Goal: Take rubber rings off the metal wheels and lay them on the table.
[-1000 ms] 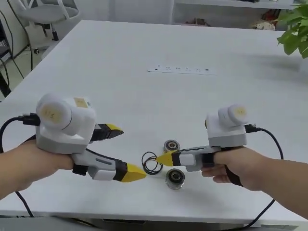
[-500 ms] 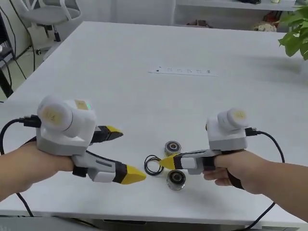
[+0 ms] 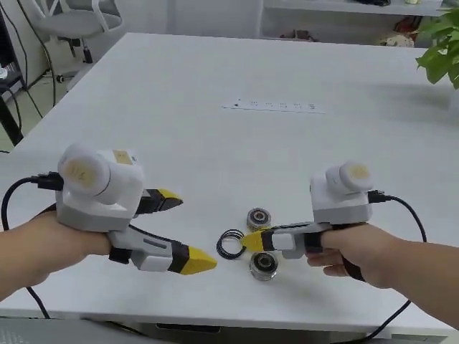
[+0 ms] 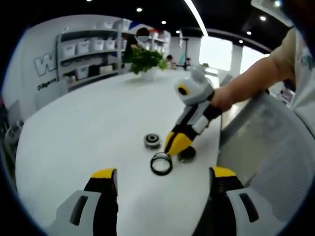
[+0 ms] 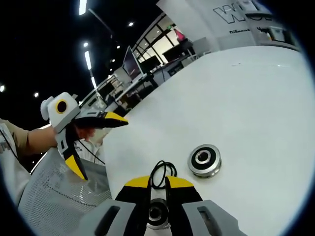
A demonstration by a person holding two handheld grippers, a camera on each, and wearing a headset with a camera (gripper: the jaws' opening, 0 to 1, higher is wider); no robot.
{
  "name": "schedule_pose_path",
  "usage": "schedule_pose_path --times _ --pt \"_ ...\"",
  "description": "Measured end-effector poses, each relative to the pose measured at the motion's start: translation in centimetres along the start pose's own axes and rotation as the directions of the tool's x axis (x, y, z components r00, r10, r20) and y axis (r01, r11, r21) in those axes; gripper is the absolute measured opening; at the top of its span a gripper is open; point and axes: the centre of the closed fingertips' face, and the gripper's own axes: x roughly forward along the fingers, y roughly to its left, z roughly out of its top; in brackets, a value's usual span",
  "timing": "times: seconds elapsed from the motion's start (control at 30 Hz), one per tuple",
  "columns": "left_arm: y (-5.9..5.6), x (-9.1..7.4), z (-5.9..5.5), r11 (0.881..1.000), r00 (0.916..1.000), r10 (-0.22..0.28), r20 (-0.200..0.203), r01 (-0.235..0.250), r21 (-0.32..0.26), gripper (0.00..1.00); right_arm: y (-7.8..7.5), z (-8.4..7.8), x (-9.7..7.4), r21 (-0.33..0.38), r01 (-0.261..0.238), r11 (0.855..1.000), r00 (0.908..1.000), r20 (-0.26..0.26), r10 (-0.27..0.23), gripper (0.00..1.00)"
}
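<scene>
Nearest, at the front edge of a wide white desk, a person's left hand and right hand each hold a white and black tool with yellow tips.

The left gripper hovers above the desk. Its jaws are spread wide apart and hold nothing.

The right gripper sits low and points left, with its jaws pressed together. In the right gripper view a strand of the thin black rubber rings runs between the tips, so it is pinching them. The rings are a small bunch of overlapping loops. They rest on the desk just ahead of those tips, between the two grippers.

A round silver metal wheel with a dark centre, the near wheel, sits on the desk just beside the right gripper's jaws. A matching far wheel sits just beyond the jaws. Both wheels are near the rings but apart from them.

Farther back, mid-desk, lies a long white power strip. Green plant leaves show at the far right. A white office chair stands at the far left.
</scene>
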Motion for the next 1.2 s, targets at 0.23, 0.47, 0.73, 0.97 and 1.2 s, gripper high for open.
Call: schedule_pose_path --times 0.23,0.47,0.73,0.97,1.2 --pt "-0.1 -0.4 -0.1 1.000 1.0000 0.005 -0.003 -0.005 -0.002 0.77 0.0 0.1 -0.2 -0.025 0.013 1.000 0.9999 0.003 -0.013 0.19" --pt "-0.4 -0.9 0.2 1.000 0.9999 0.011 0.003 -0.011 -0.003 0.78 0.3 1.2 -1.2 -0.036 0.016 0.999 0.9994 0.032 -0.015 0.23" --pt "-0.6 -1.5 0.8 1.000 0.9996 0.020 0.019 -0.019 -0.011 0.78 1.0 2.3 -2.5 -0.076 0.016 0.997 0.9983 0.056 -0.011 0.29" --pt "-0.6 -1.9 1.6 1.000 0.9993 0.024 0.028 -0.024 -0.004 0.78 2.1 2.9 -4.0 -0.135 0.006 0.991 0.9977 0.068 0.003 0.37" --pt "-1.1 -2.2 2.4 1.000 0.9991 0.021 0.037 -0.021 0.001 0.79 2.1 3.5 -6.5 -0.205 0.035 0.978 0.9958 0.090 -0.016 0.47"
